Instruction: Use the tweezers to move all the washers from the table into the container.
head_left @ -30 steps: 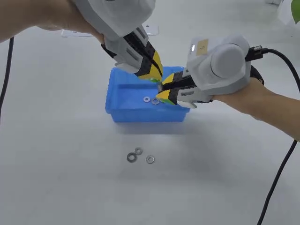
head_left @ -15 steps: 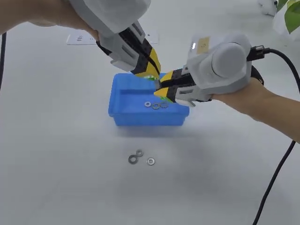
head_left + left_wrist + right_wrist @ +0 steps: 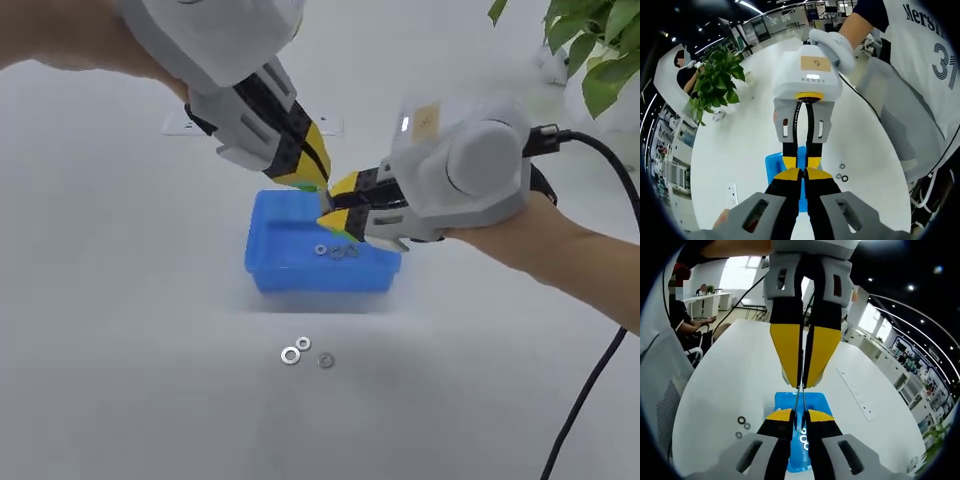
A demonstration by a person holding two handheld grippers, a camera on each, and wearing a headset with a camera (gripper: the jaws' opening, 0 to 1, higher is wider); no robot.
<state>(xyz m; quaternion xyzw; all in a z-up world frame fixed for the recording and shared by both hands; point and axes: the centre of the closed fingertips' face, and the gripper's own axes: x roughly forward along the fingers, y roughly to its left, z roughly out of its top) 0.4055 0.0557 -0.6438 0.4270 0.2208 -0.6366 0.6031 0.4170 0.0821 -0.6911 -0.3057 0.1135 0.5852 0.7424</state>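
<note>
The blue container point(image 3: 285, 262) holds three washers point(image 3: 337, 252). Three more washers point(image 3: 303, 352) lie on the white table in front of it, also seen as table washers point(image 3: 742, 426). My left gripper point(image 3: 311, 183) reaches down from the upper left, my right gripper point(image 3: 334, 207) in from the right, and their yellow tips meet above the container's far right part. In the right gripper view the thin tweezers point(image 3: 800, 392) run from the left gripper's shut jaws into my right gripper point(image 3: 792, 416), which is shut on their prongs.
A power strip point(image 3: 185, 122) lies on the table behind the container. A potted plant point(image 3: 590, 50) stands at the far right. The right gripper's black cable point(image 3: 600, 350) hangs at the right. A seated person point(image 3: 687, 325) is at the table's far end.
A third washer has joined the two in the container. Both grippers stay together on the tweezers, now a little higher over the container. The head camera has shifted.
</note>
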